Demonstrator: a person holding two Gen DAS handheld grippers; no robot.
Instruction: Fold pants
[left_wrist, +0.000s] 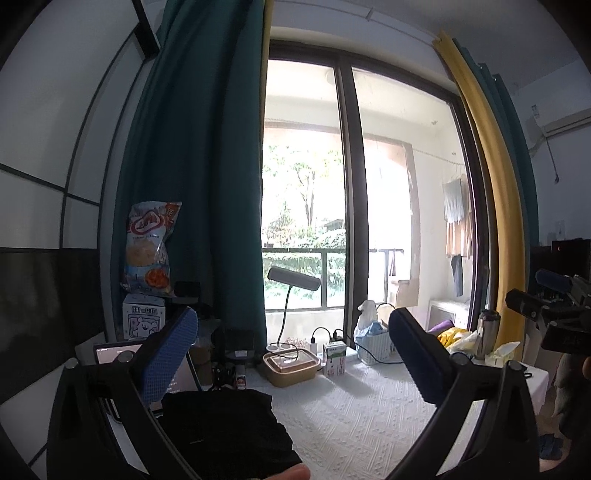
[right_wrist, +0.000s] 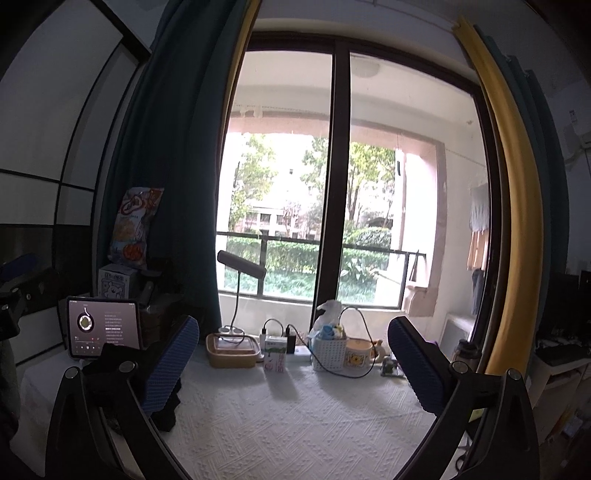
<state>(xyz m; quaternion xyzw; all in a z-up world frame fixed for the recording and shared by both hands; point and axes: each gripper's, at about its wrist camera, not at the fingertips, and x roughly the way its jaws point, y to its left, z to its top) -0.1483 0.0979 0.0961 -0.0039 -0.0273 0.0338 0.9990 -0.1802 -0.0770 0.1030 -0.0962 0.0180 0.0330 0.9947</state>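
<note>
Both wrist views looked level across a table (left_wrist: 369, 417) covered with a white textured cloth, toward a tall glass door with a teal curtain (left_wrist: 207, 166) on its left and a yellow curtain (left_wrist: 491, 177) on its right.

Left gripper (left_wrist: 295, 354): its blue-padded fingers (left_wrist: 170, 354) stood spread as wide as they went, with nothing between them and nothing gripped. The black pants (left_wrist: 225, 432) lay in a folded heap on the cloth at the lower left of this view, below and just inside the left finger; contact between pad and fabric could not be told.

Right gripper (right_wrist: 295, 358): its fingers (right_wrist: 417, 362) were likewise fully spread and held nothing. In this view the pants (right_wrist: 110, 365) lay at the left edge of the table, partly hidden behind the left finger, in front of a lit tablet (right_wrist: 101, 325).

Along the far edge of the table stood a lidded food box (right_wrist: 231, 350), a small carton (right_wrist: 275, 354), a white basket (right_wrist: 328, 349), a mug (right_wrist: 360, 354) and a desk lamp (right_wrist: 240, 266). A snack bag (left_wrist: 151, 247) stood on a small box (left_wrist: 144, 317) at the far left.
</note>
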